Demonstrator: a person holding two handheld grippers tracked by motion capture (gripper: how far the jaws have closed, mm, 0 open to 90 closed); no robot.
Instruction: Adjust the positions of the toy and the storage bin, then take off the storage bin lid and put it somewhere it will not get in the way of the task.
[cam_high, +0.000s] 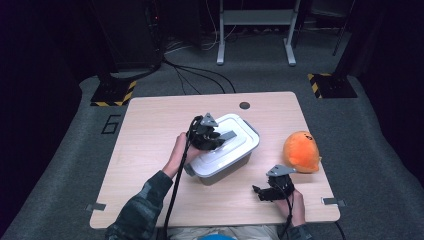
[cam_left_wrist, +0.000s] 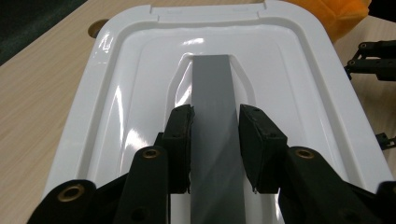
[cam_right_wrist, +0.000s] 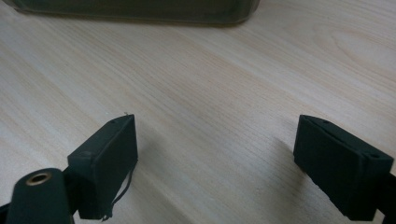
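A white lidded box (cam_high: 225, 152) sits in the middle of the wooden table (cam_high: 150, 130). A grey handle strip (cam_left_wrist: 212, 88) runs along its glossy lid (cam_left_wrist: 116, 93). My left gripper (cam_left_wrist: 215, 114) comes down on the lid from the left, and its two black pads press the sides of that handle. In the high view the left gripper (cam_high: 212, 137) sits on top of the box. My right gripper (cam_high: 260, 191) hovers low over bare wood near the front right of the table. Its jaws (cam_right_wrist: 217, 135) stand wide open with nothing between them.
An orange plush toy (cam_high: 301, 151) lies at the table's right edge, just beyond the box; the left gripper view shows the plush toy (cam_left_wrist: 341, 14) past the lid. A round cable hole (cam_high: 244, 105) is at the table's far edge. The box's side (cam_right_wrist: 140, 11) lies ahead of the right gripper.
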